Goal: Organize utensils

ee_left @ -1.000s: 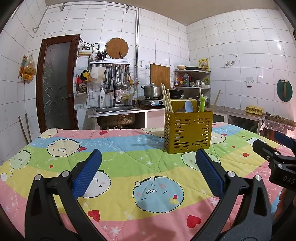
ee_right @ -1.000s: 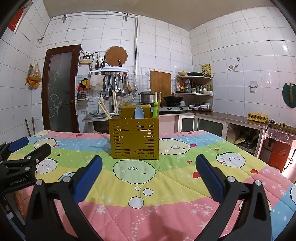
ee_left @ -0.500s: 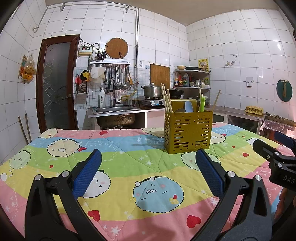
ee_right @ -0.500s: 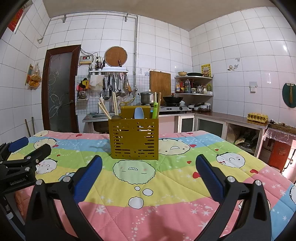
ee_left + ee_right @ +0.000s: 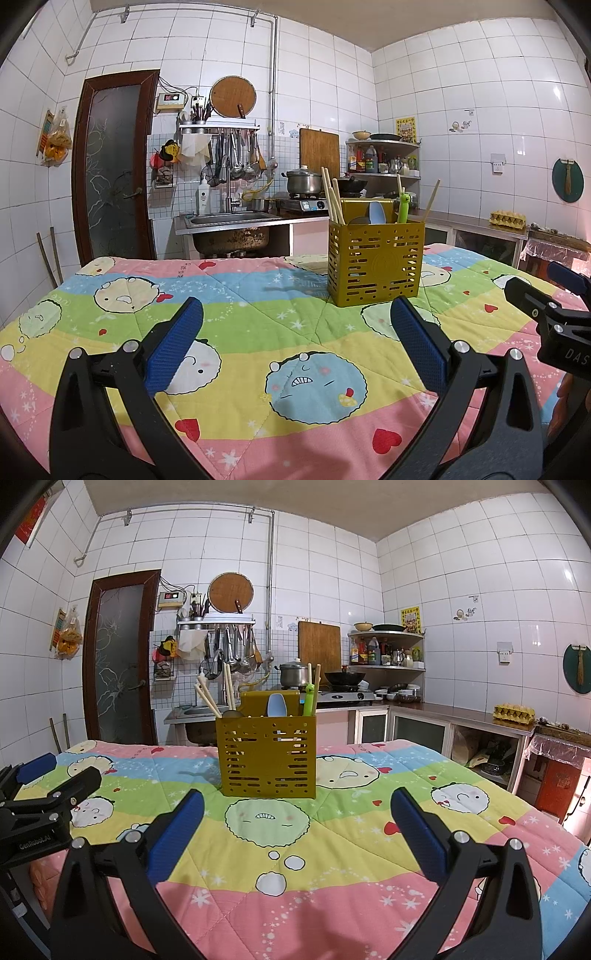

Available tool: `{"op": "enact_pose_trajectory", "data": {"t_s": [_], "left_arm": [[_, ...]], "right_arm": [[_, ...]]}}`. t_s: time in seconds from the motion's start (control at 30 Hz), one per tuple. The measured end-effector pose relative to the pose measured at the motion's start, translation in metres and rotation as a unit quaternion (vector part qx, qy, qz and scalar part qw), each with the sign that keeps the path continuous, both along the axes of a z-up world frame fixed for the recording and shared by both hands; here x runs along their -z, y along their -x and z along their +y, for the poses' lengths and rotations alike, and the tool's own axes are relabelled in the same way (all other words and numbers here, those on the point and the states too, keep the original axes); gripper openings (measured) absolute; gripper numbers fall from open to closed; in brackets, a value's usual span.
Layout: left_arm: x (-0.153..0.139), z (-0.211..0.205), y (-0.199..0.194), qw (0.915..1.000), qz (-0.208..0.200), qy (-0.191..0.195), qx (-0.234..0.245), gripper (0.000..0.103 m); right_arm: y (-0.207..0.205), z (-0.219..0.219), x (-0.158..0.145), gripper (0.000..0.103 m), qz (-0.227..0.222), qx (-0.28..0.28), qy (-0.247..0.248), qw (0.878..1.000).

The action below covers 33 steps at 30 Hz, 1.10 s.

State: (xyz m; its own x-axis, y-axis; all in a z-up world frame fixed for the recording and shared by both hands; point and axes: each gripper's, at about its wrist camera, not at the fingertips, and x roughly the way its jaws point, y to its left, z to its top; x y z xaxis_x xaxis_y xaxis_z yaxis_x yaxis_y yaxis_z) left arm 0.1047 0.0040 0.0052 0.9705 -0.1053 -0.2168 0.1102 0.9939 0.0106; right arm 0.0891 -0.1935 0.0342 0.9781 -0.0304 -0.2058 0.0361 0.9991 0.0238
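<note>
The caddy (image 5: 266, 757) is standing upright on the quilt (image 5: 332, 849), past the middle of the table, dead ahead of my right gripper (image 5: 295, 834) and ahead-right of my left gripper (image 5: 295, 354). It is holding chopsticks (image 5: 212, 698) leaning out at its left end, a dark spoon (image 5: 232, 714) beside them, a blue spoon (image 5: 276, 704) in the middle, and a green utensil (image 5: 309, 700) with more sticks at the right end. I am seeing no loose utensils on the quilt, so I am judging the sorting close to finished, or a regrouping inside the caddy as the step in hand. Both pairs of my jaws are standing spread wide, holding nothing, hovering low over the near edge, well apart from the caddy. If regrouping, I am planning to approach from above, closing on one handle near its top and lifting straight up so the perforated walls are not snagging it. The caddy is looking light; I am intending to steady its rim with the other gripper to stop tipping. Partitions inside are not visible, so I cannot tell which compartment holds what.
</note>
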Motion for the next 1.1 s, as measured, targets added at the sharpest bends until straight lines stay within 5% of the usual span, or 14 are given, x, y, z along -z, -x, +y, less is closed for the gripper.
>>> {"op": "enact_pose_trajectory", "data": {"t_s": [1.1], "left_arm": [[-0.0017,-0.0008,0.0017,1.0000,0.000,0.003,-0.002,0.098]], "right_arm": [[-0.0001,-0.0005,0.0004,0.099,0.000,0.000,0.000,1.000]]}}
